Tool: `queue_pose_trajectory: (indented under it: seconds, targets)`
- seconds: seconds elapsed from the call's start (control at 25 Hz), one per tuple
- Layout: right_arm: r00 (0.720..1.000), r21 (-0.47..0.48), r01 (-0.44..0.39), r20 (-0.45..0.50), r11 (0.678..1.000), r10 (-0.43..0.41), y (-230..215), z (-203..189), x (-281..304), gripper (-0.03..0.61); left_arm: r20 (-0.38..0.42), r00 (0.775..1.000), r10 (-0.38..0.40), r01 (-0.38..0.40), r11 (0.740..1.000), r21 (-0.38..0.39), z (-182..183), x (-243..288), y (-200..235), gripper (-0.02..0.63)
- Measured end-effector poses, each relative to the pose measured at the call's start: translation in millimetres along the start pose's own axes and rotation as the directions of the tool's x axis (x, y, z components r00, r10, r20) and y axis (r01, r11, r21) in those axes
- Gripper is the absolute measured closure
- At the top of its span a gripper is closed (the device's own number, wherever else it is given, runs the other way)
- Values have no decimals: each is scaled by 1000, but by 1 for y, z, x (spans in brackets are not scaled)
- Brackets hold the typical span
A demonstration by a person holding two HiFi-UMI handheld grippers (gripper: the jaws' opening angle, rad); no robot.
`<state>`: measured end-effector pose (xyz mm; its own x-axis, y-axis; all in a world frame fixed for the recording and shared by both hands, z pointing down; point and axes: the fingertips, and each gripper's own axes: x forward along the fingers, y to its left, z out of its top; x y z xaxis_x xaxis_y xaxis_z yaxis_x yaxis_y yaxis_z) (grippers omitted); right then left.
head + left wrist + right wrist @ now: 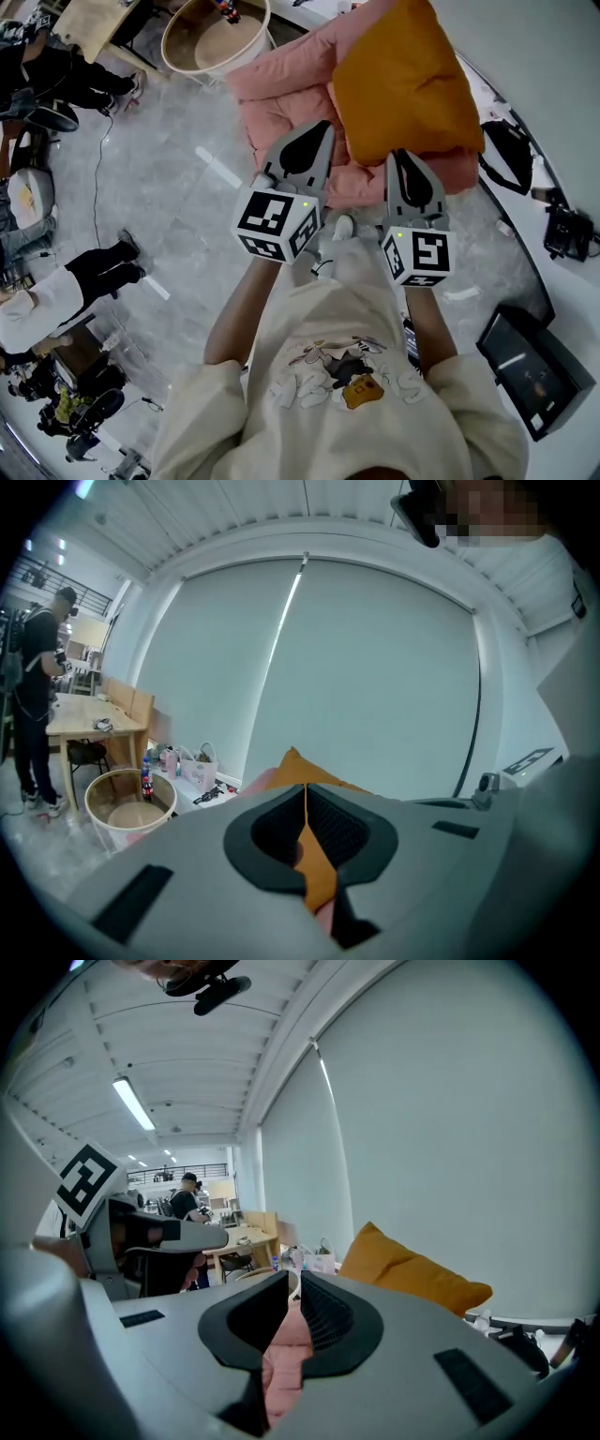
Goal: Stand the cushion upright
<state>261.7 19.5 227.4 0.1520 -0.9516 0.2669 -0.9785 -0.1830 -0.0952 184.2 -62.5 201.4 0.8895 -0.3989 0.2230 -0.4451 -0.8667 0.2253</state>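
An orange cushion (403,84) lies tilted on top of a pink cushion (281,103). My left gripper (323,127) sits at the orange cushion's left edge. In the left gripper view its jaws (305,794) are closed, with orange fabric (314,855) in the gap and an orange corner poking up past the tips. My right gripper (401,155) is at the orange cushion's lower edge, over the pink one. In the right gripper view it (292,1279) is shut with pink fabric (281,1358) bunched between the pads; the orange cushion (412,1269) lies to its right.
A round white bin (214,37) stands beyond the cushions, near a wooden table (89,724) with a person (37,696) beside it. Black bags (511,150) and a black case (534,370) lie on the white surface at right. People (56,291) are at left.
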Motion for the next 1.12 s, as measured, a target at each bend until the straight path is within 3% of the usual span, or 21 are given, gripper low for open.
queue_pose_trajectory:
  seconds: [0.16, 0.36, 0.76, 1.12]
  targets:
    - [1000, -22, -28, 11, 999, 28, 32, 12, 0, 520, 8, 999, 38, -37, 997, -68, -2, -46, 17, 606]
    - [998, -58, -67, 11, 996, 68, 69, 20, -4, 520, 15, 997, 82, -80, 993, -81, -3, -92, 35, 607]
    - [992, -100, -127, 1, 987, 128, 160, 29, -7, 520, -2, 997, 78, -78, 992, -96, -6, -173, 63, 607]
    - [976, -111, -213, 26, 971, 217, 233, 43, -22, 520, 37, 992, 123, -117, 984, -138, -5, -235, 74, 607]
